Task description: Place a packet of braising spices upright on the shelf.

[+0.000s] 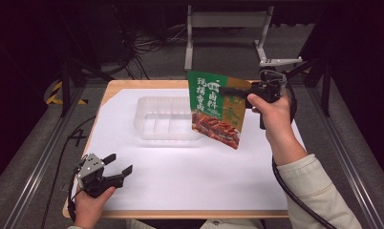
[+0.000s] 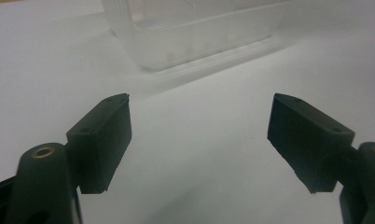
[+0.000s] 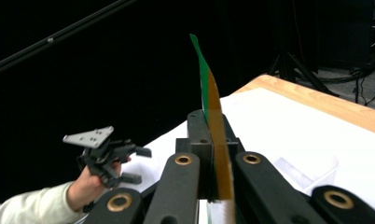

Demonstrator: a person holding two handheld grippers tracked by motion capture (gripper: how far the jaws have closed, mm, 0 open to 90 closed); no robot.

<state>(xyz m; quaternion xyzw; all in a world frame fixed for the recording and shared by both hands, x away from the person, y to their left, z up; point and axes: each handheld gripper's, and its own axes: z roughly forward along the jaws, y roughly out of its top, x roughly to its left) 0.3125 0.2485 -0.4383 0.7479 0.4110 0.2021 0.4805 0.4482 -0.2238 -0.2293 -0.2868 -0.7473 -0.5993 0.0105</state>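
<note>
Green floppy sauce pouch (image 1: 216, 109) hangs over the clear tray (image 1: 154, 119), right gripper (image 1: 255, 88) clamped on its side edge, probably light and slippery, while left gripper (image 1: 119, 163) sits wide open, empty.

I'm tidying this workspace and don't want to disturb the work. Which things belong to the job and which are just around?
In the job:
- green sauce pouch, clamped in the right hand-held gripper
- clear plastic tray beneath it
- left hand-held gripper, open, empty

Just around:
- metal stand behind the table
- floor cables
</note>
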